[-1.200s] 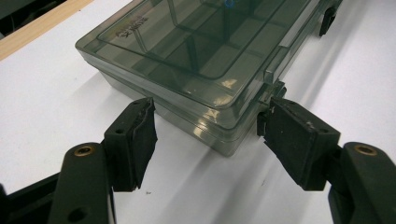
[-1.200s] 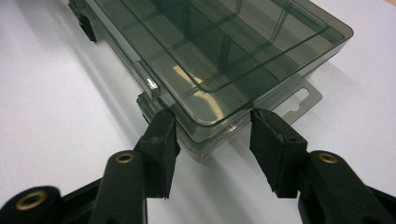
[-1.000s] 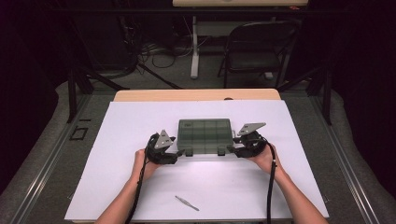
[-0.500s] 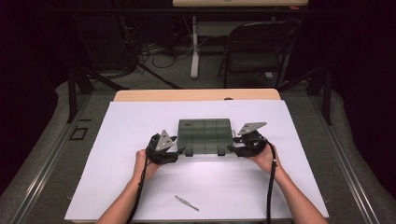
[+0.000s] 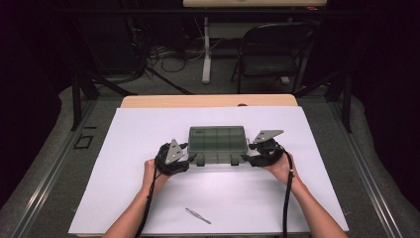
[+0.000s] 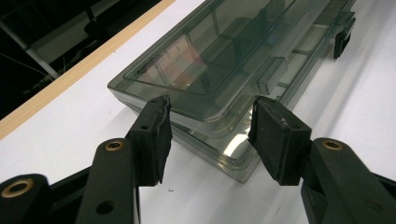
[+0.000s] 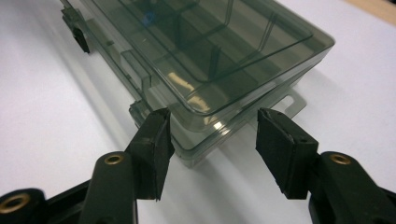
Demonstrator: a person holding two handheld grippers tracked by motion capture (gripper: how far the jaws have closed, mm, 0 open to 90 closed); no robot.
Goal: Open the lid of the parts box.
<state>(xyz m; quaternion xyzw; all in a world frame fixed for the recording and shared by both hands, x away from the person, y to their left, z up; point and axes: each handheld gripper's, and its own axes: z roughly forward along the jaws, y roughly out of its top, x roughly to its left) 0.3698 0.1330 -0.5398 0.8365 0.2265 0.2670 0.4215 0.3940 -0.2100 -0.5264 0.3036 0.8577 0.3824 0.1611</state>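
Smoked-plastic compartment box, lid shut, lying mid-sheet on white table cover, near corners straddled by left gripper, just closing, and right gripper, just opening, both part-open, pads apparently clear of plastic.

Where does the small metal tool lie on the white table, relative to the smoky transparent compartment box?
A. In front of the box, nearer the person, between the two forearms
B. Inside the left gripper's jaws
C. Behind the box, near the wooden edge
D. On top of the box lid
A: in the high view the small metal tool lies flat on the white table, apart from the compartment box and nearer the person, between the forearms.
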